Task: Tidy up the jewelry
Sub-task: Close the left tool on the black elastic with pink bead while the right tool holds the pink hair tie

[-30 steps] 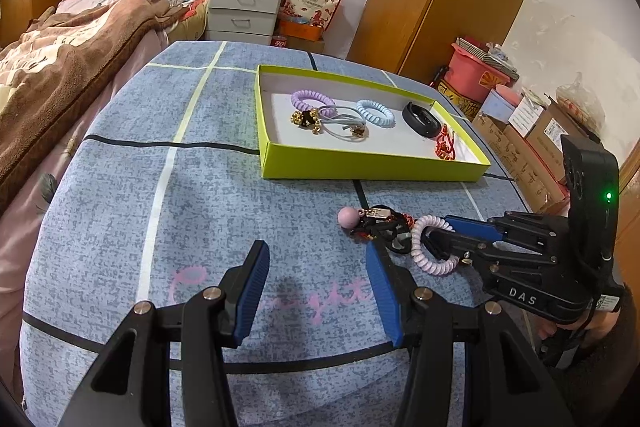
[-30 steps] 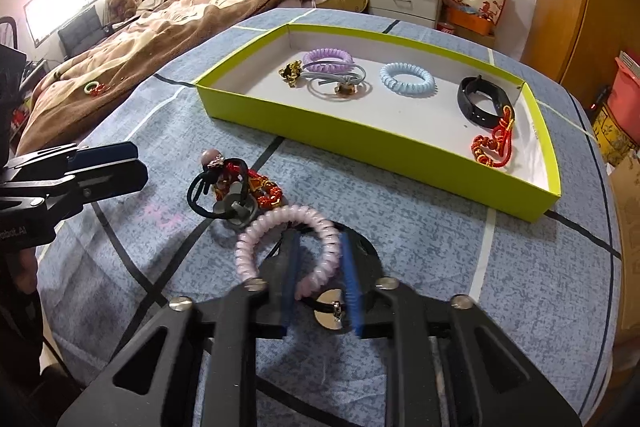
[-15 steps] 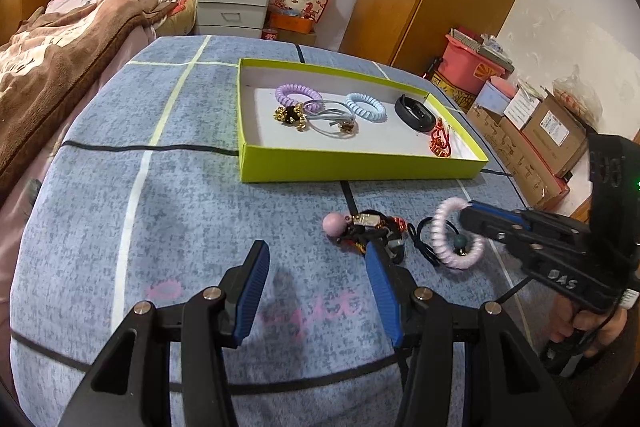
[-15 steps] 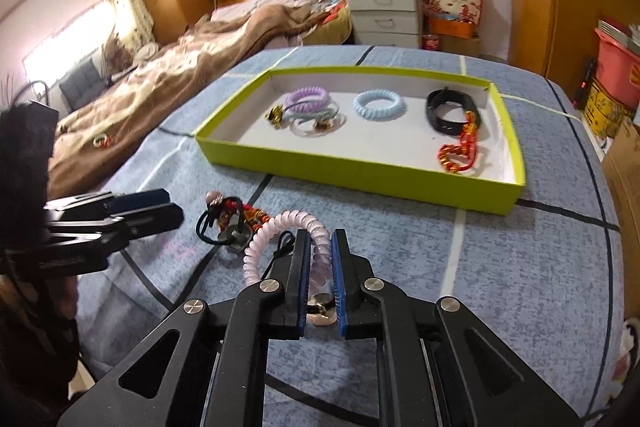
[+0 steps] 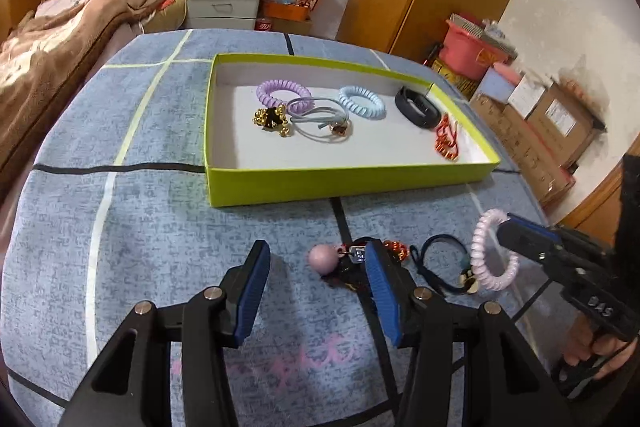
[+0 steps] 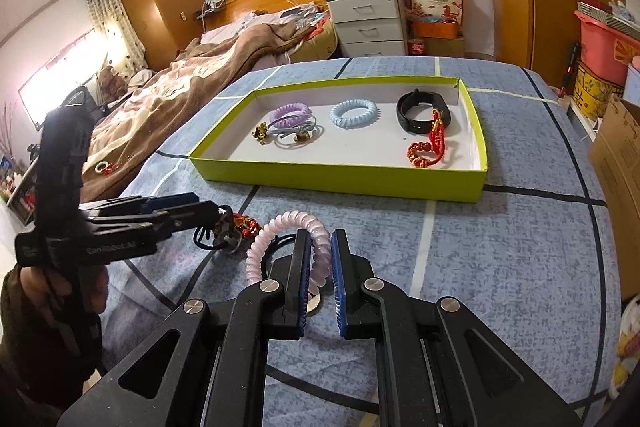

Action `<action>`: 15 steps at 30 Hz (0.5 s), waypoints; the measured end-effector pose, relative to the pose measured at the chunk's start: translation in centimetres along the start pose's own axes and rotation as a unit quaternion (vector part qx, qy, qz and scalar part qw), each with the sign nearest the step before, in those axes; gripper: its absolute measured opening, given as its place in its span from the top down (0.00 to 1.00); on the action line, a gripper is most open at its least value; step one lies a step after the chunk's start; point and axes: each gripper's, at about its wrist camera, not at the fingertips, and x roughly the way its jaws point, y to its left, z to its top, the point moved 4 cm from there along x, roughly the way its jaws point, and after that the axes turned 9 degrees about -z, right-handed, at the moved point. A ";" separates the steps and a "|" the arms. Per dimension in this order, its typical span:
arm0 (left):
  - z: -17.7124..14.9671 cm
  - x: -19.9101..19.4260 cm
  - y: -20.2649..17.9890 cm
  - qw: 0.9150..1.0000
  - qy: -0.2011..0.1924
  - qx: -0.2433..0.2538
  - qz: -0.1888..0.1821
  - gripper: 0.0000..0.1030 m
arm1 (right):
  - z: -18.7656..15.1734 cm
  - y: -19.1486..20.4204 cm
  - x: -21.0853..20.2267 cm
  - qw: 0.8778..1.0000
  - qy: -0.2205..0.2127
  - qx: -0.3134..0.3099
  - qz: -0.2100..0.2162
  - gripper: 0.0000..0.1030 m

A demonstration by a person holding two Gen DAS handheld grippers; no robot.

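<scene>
Right hand-held gripper (image 6: 320, 259) clamps the pink coil hair tie (image 6: 280, 235), raised off the desk (image 6: 500, 247) for transfer to the far green tray (image 6: 340, 179); left hand-held gripper (image 5: 316, 287) is released near the tangled trinkets (image 5: 352, 263).

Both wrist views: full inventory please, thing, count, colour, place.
tray: 1, lime green, on bedspread
coil ties in tray: 2, purple, light blue
grey elastic ties: looped, grey, tray middle
gold-black charm: 1, by purple coil
black band: 1, tray right
red cord charm: 1, tray right
pink coil tie: 1, pale pink, in right jaws
pink ball charm cluster: before tray
left gripper: open
right gripper: shut on coil
</scene>
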 end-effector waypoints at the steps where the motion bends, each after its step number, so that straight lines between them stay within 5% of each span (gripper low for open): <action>1: -0.1 0.1 -0.2 1.000 0.001 0.008 0.007 0.53 | 0.0 0.0 0.0 1.000 -0.001 0.000 0.000 0.89; 15: -0.1 -0.4 -0.5 1.000 -0.012 0.009 0.001 0.85 | -0.1 0.0 0.0 1.000 0.002 0.001 0.000 0.89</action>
